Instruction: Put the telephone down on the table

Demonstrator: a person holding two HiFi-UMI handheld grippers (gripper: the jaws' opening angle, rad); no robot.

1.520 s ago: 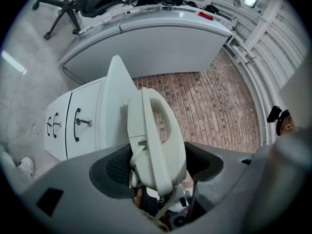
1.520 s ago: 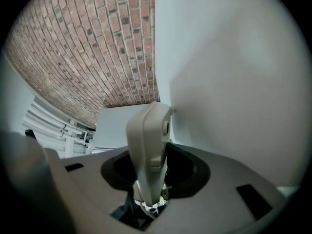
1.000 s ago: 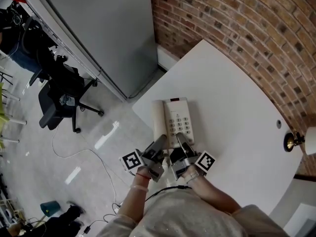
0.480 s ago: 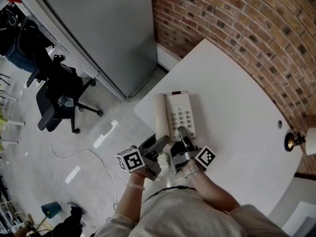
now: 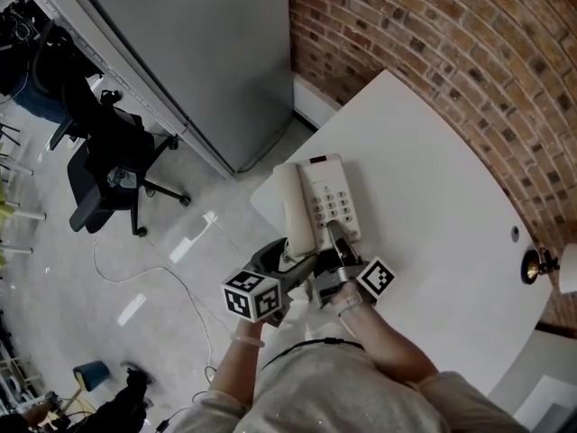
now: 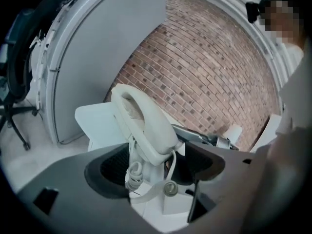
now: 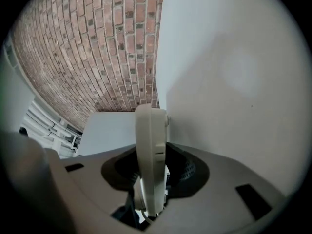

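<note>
The cream telephone [image 5: 332,201] lies keypad up over the near left corner of the white table [image 5: 433,179], its handset [image 5: 293,207] cradled along its left side. My right gripper [image 5: 335,239] is shut on the near end of the base; in the right gripper view the telephone [image 7: 150,145] stands edge-on between the pads, beside the table [image 7: 234,82]. My left gripper [image 5: 294,258] is open just left of it. In the left gripper view the handset [image 6: 146,126] and its coiled cord [image 6: 132,172] sit between the wide jaws, with gaps on both sides.
A brick wall [image 5: 451,43] runs behind the table. A grey panel [image 5: 198,52] stands to the left. On the floor are a black office chair [image 5: 108,170] and a loose cable [image 5: 162,287]. A brass lamp [image 5: 538,264] sits at the table's right edge.
My left gripper's jaws have spread off the handset, and it has drawn back and turned its marker cube. The telephone and right gripper have shifted slightly up the picture.
</note>
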